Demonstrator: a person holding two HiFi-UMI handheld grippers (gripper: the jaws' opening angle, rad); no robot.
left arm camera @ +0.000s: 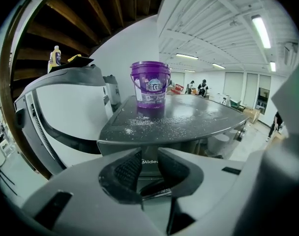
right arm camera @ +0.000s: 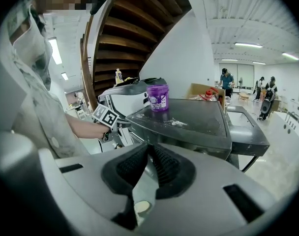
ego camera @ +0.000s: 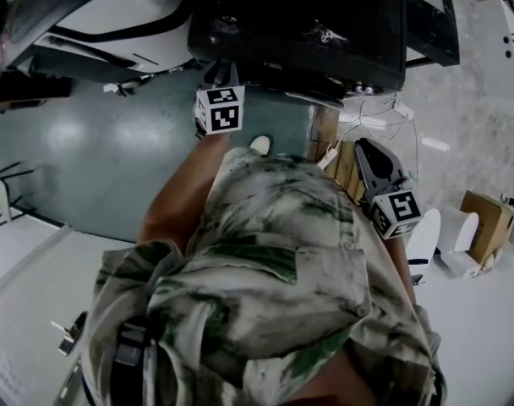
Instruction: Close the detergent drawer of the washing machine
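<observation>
The dark washing machine [ego camera: 299, 24] stands in front of me, and a purple bucket [left arm camera: 150, 85] sits on its lid. My left gripper [left arm camera: 148, 170] is right up against the machine's upper front. Its pads stand a little apart, and the drawer front [left arm camera: 147, 160] with its maker's lettering shows in the gap; I cannot tell whether they touch it. In the head view the left gripper [ego camera: 219, 79] reaches under the lid's edge. My right gripper [right arm camera: 149, 151] hangs back to the right of the machine [right arm camera: 189, 119], shut, with nothing between its pads; the head view shows this right gripper [ego camera: 363, 146] too.
White powder [left arm camera: 154, 122] is scattered over the lid. A white machine [left arm camera: 66, 107] stands at the left with a bottle [left arm camera: 54, 57] on top, under a wooden staircase [right arm camera: 125, 28]. A cardboard box [ego camera: 485, 218] lies on the floor at the right. People stand far back.
</observation>
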